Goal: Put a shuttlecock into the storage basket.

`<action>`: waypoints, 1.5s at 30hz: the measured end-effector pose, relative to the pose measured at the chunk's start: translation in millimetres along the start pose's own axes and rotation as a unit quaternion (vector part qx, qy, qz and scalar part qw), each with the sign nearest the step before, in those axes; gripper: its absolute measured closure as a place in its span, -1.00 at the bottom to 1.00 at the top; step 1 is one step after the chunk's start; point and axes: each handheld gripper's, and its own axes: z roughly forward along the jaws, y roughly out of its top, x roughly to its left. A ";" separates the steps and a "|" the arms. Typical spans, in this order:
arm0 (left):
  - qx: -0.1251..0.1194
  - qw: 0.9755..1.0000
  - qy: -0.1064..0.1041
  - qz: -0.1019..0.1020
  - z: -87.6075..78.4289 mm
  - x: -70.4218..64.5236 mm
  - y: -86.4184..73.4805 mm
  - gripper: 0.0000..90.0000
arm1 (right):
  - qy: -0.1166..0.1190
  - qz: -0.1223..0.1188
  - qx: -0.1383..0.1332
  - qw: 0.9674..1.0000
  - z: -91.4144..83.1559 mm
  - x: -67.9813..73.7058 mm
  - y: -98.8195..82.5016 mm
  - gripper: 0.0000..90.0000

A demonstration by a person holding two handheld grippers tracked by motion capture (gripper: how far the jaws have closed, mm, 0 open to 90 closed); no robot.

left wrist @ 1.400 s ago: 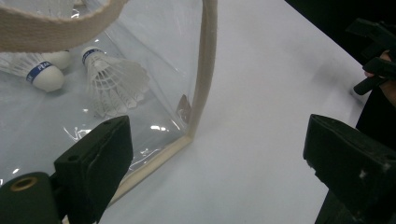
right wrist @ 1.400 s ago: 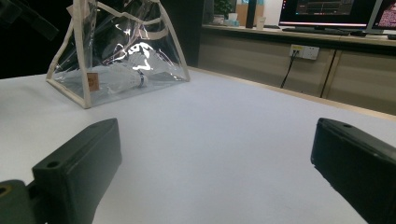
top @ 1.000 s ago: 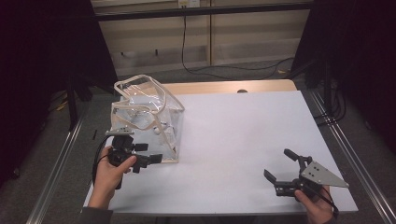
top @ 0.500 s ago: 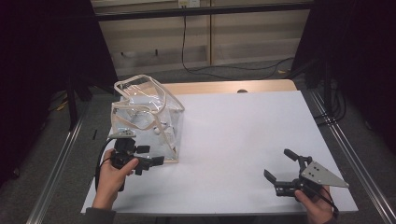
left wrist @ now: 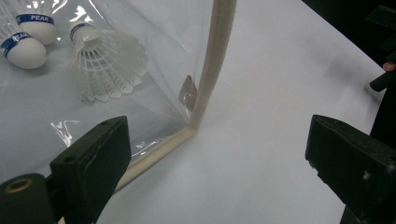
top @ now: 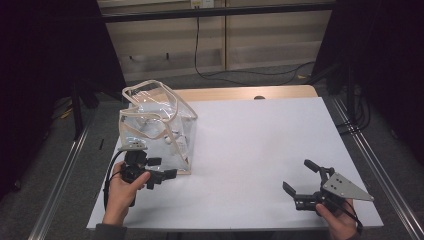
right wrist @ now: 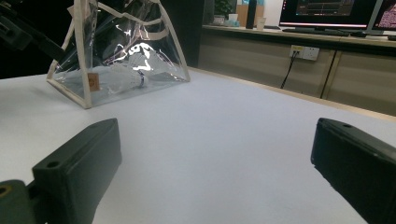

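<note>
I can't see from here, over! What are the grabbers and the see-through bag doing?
Left gripper open, at clear bag corner. Right gripper open, far off. Shuttlecocks inside bag. Nothing between.

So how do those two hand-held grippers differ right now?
The left gripper sits right at the clear bag, its jaws framing a bottom corner; the right gripper rests far from it over bare table. The right one carries a grey plate; none is visible on the left. Both are open.
</note>
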 end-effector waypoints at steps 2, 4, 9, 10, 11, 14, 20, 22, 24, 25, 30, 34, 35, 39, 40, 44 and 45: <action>-0.001 1.000 0.001 -0.001 0.4 1.6 -1.7 -0.84 | 0.000 0.001 0.001 1.000 0.1 0.1 -0.1 -0.96; 0.001 1.000 0.000 -0.005 1.7 2.4 -3.3 -0.84 | -0.001 -0.001 0.002 1.000 0.1 0.0 -0.1 -0.96; -0.005 1.000 -0.001 -0.009 3.2 4.1 -6.8 -0.85 | -0.001 -0.001 0.002 1.000 0.2 -0.1 -0.2 -0.96; -0.005 1.000 -0.001 -0.010 3.5 4.2 -7.3 -0.85 | -0.001 -0.001 0.002 1.000 0.2 -0.1 -0.2 -0.96; -0.002 1.000 -0.002 -0.010 3.9 4.6 -7.9 -0.85 | 0.000 -0.001 0.002 1.000 0.1 -0.1 -0.2 -0.96; -0.004 1.000 -0.001 -0.010 4.8 5.1 -9.1 -0.85 | 0.000 -0.001 0.002 1.000 0.2 -0.1 -0.2 -0.97; -0.002 1.000 -0.002 -0.009 6.1 5.0 -10.4 -0.85 | 0.000 -0.001 0.002 1.000 0.2 -0.1 -0.3 -0.96; -0.006 1.000 -0.001 -0.013 6.8 4.9 -11.5 -0.85 | 0.000 0.000 0.002 1.000 0.2 0.1 -0.3 -0.96; -0.007 1.000 0.001 -0.012 6.7 5.7 -12.6 -0.85 | 0.000 -0.001 0.002 1.000 0.2 0.1 -0.3 -0.96; -0.005 1.000 0.002 -0.012 6.7 5.8 -13.1 -0.85 | 0.000 -0.001 0.002 1.000 0.2 0.1 -0.3 -0.96; -0.004 1.000 0.005 -0.010 6.6 5.9 -14.8 -0.85 | 0.000 -0.001 0.002 1.000 0.4 0.1 -0.5 -0.96; -0.001 1.000 0.008 -0.008 7.1 5.3 -16.2 -0.85 | 0.002 -0.002 0.003 1.000 0.6 0.1 -0.5 -0.96; -0.002 1.000 0.008 -0.007 7.1 5.3 -16.6 -0.85 | 0.002 -0.002 0.003 1.000 0.6 0.1 -0.4 -0.96; -0.006 1.000 0.005 -0.008 6.2 5.3 -17.1 -0.85 | 0.001 0.000 0.002 1.000 0.6 0.1 -0.6 -0.96; -0.006 1.000 0.006 -0.008 6.0 5.3 -17.2 -0.85 | 0.001 -0.001 0.002 1.000 0.7 0.0 -0.7 -0.96; -0.003 1.000 0.006 -0.006 6.4 5.7 -18.1 -0.85 | 0.001 -0.001 0.003 1.000 0.6 -0.5 -0.8 -0.96; -0.004 1.000 0.005 -0.006 6.6 5.8 -18.3 -0.85 | 0.000 -0.001 0.003 1.000 0.6 -0.7 -0.9 -0.96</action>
